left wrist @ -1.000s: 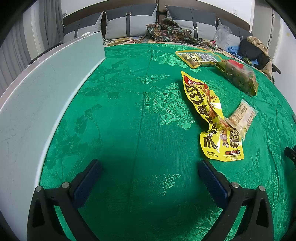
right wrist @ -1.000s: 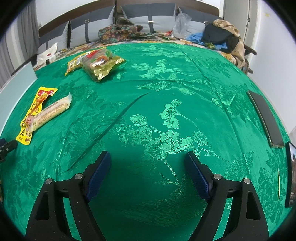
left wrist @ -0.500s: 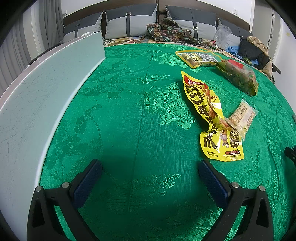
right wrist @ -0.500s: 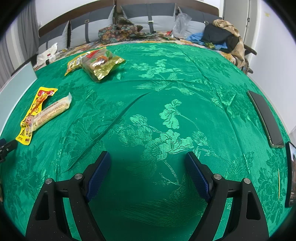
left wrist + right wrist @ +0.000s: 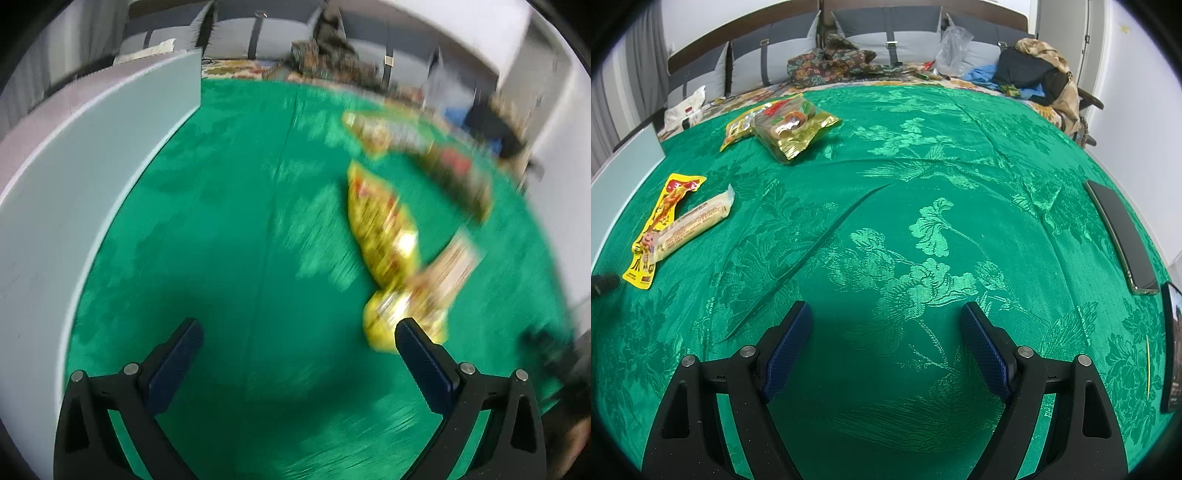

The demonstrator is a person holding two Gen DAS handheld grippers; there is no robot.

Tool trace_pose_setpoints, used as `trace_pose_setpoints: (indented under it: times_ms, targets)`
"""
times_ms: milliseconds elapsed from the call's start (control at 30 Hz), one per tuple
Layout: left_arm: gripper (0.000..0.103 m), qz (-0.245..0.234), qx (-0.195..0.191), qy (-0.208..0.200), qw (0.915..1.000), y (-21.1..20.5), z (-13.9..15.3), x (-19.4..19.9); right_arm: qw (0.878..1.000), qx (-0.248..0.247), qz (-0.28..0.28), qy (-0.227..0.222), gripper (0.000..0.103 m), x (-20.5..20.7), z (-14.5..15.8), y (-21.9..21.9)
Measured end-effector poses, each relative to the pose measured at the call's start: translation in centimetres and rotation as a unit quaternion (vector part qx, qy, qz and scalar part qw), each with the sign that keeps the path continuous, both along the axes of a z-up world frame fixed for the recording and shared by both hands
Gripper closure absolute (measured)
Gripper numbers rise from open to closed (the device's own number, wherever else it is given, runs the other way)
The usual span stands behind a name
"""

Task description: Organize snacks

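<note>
On a green floral cloth [image 5: 923, 236], four snacks are lying near the left side: a long yellow packet [image 5: 661, 229] with a pale wrapped bar [image 5: 698, 221] resting across it, and farther back a gold bag [image 5: 794, 129] overlapping a flat yellow pouch [image 5: 738, 127]. The left gripper [image 5: 295, 332] and right gripper [image 5: 886, 325] are both hanging with fingers spread apart, gripping nothing. The left view is smearing with motion. Risk, as a judgement: closing on the overlapped packet could be dragging the bar along or pinching cloth.
</note>
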State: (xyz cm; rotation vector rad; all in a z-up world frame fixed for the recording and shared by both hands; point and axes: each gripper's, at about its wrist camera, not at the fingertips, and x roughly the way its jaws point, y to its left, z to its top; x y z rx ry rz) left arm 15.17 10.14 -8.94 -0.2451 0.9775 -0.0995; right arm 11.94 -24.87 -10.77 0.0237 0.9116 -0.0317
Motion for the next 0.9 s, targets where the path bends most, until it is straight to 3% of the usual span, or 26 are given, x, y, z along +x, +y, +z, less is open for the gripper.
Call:
trace_pose_setpoints:
  times_ms: [67,133,233,333,433,467,533,633,800,833,900]
  targets:
    - [0.001,-0.002,-0.022,0.003,0.9998,-0.7,0.9,1.8,1.0,0.0,0.0,0.0,0.018,0.0,0.0,-0.1]
    - [0.001,-0.015,-0.02,0.016,0.9996,-2.6,1.3,4.5,1.0,0.0,0.0,0.0,0.018,0.0,0.0,0.0]
    - [0.001,-0.025,0.01,0.031,0.9992,-5.3,0.7,7.5,1.0,0.0,0.0,0.0,0.018,0.0,0.0,0.0]
    - [0.004,-0.022,0.065,0.057,0.996,-7.6,-0.9,9.7,1.0,0.0,0.0,0.0,0.018,0.0,0.0,0.0]
    - [0.04,-0.028,0.109,0.056,0.992,-8.2,-1.9,9.7,1.0,0.0,0.0,0.0,0.018,0.0,0.0,0.0]
    - [0.045,-0.044,0.133,0.047,0.989,-8.4,-1.7,9.1,1.0,0.0,0.0,0.0,0.018,0.0,0.0,0.0]
    - [0.045,-0.078,0.127,0.051,0.9875,-7.4,-1.9,8.3,1.0,0.0,0.0,0.0,0.018,0.0,0.0,0.0]
    - [0.046,-0.094,0.159,0.052,0.9814,-5.4,-1.6,6.2,1.0,0.0,0.0,0.0,0.018,0.0,0.0,0.0]
    - [0.042,-0.079,0.1,0.059,0.99,-0.4,-1.6,2.0,1.0,0.0,0.0,0.0,0.018,0.0,0.0,0.0]
    - [0.037,-0.073,0.099,0.054,0.991,-0.2,-1.7,1.5,1.0,0.0,0.0,0.0,0.018,0.0,0.1,-0.1]
    - [0.009,-0.063,0.098,0.052,0.9919,0.0,-2.2,0.8,1.0,0.0,-0.001,0.0,0.018,0.0,0.0,0.0]
